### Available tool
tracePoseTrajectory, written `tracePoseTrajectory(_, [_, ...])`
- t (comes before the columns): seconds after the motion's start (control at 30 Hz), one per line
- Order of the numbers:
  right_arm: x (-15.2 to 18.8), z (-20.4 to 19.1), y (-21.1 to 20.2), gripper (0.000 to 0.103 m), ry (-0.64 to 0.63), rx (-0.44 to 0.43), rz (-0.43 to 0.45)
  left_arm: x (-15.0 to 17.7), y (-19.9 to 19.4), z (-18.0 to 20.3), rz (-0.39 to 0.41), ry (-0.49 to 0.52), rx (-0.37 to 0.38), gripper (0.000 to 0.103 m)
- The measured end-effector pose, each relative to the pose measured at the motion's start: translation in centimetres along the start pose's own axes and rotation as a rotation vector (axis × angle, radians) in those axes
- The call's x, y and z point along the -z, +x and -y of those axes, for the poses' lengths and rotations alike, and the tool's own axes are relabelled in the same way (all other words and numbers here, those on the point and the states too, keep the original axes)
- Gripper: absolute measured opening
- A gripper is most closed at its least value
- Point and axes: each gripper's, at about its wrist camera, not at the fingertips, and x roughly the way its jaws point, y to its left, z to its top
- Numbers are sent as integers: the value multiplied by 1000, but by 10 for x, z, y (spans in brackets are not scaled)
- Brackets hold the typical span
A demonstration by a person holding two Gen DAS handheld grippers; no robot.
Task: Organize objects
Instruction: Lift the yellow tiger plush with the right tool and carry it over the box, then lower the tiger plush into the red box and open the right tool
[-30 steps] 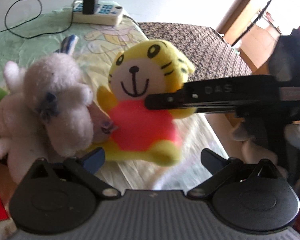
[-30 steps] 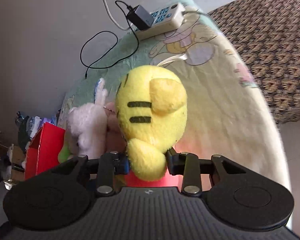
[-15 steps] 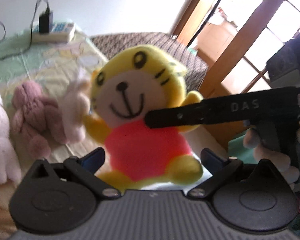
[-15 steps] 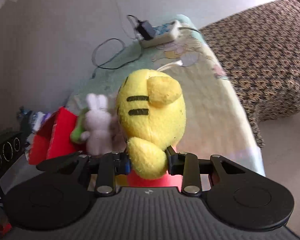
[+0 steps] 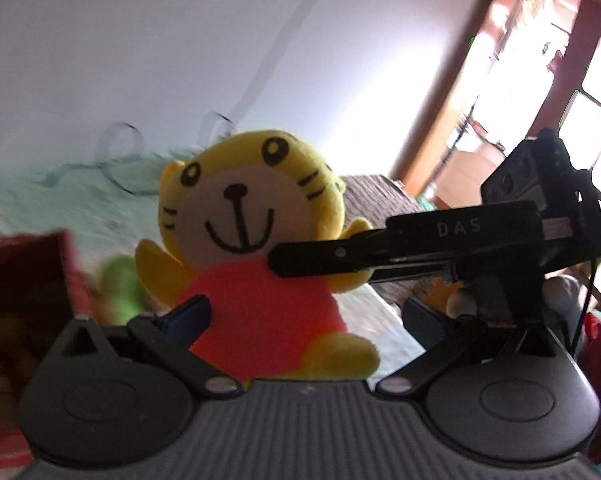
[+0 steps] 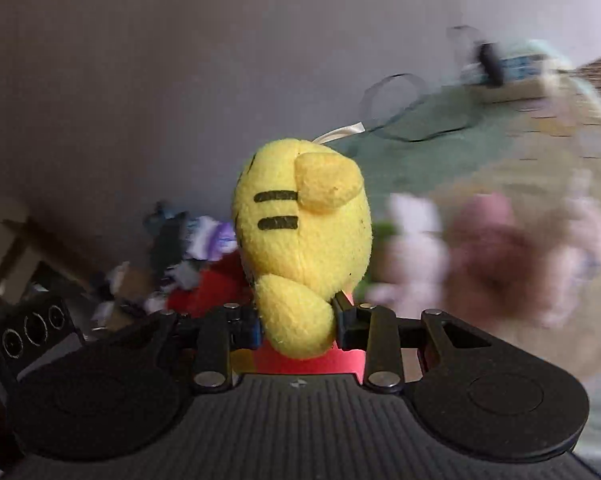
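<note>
Where lettering shows: "DAS" | right hand-held gripper [image 5: 276,268] | rest perhaps blurred

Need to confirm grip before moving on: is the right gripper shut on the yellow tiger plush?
Shut on it: the right gripper pinches the yellow tiger plush by its arm.

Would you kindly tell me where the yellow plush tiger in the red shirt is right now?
The yellow plush tiger is centred in both wrist views, held off the bed by the right gripper, facing the open left gripper.
</note>
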Motion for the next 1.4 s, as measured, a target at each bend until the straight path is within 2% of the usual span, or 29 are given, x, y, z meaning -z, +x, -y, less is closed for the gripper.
tracePoseTrajectory(0.07, [-4, -20, 30, 34, -14, -23, -13, -2, -26, -22, 21, -3, -29, 101])
tracePoseTrajectory(0.13, [-6, -37, 56, 34, -35, -8, -22, -3, -44, -45, 37, -4, -65, 101])
tracePoseTrajectory(0.33, [-7, -71, 128, 34, -63, 110, -70, 6, -69, -112, 12, -63, -159, 101])
tracePoseTrajectory(0.57, [8, -83, 189, 35, -180, 333, -194, 21, -53, -166, -82, -109, -186, 101])
tracePoseTrajectory(0.77, [24, -81, 222, 37, -228, 443, -294, 36, -32, -182, -147, -88, -189, 100])
tracePoseTrajectory(0.9, [27, -82, 222, 37, -243, 465, -260, 38, -17, -189, -171, -79, -186, 99])
tracePoseTrajectory(1.1, [35, -84, 221, 36, -258, 476, -214, 39, -1, -201, -199, -134, -135, 95])
tracePoseTrajectory(1.27, [33, -84, 210, 48, -214, 444, -163, 41, 13, -193, -226, -115, -117, 94])
tracePoseTrajectory(1.4, [28, -83, 190, 47, -168, 421, -72, 39, 28, -187, -249, -99, -102, 93])
